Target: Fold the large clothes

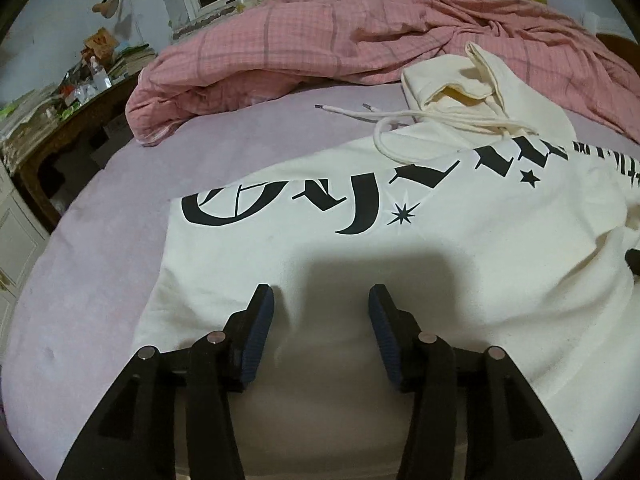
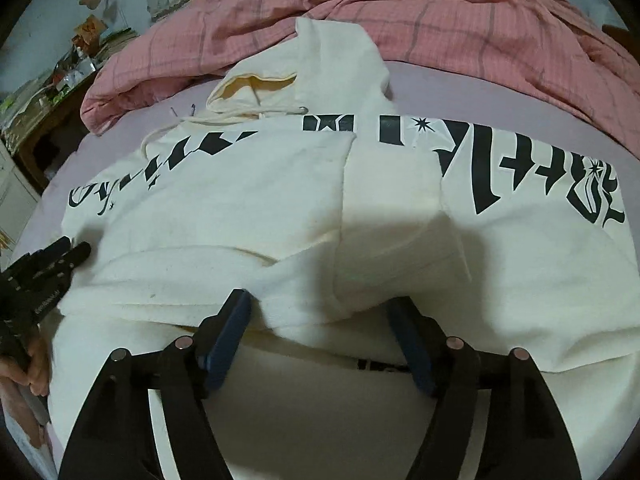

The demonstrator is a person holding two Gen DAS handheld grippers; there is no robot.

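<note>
A cream hoodie (image 1: pixel 460 248) with black gothic lettering lies on the lilac bed sheet (image 1: pixel 248 136), its hood (image 1: pixel 452 80) and drawstrings (image 1: pixel 400 120) toward the far side. My left gripper (image 1: pixel 321 300) is open and empty, fingers over the hoodie's lower left part. In the right wrist view the hoodie (image 2: pixel 248 200) spreads across the bed with a sleeve folded over the chest. My right gripper (image 2: pixel 320 308) is open, its fingers (image 2: pixel 234 320) on either side of a bunched fold of fabric. The left gripper (image 2: pixel 44 264) shows at the left edge.
A rumpled pink checked duvet (image 1: pixel 320 36) lies along the far side of the bed. A cluttered wooden desk (image 1: pixel 60 104) stands at the left, with a wall lamp (image 1: pixel 108 4) above. A white cabinet (image 1: pixel 16 240) sits at the left edge.
</note>
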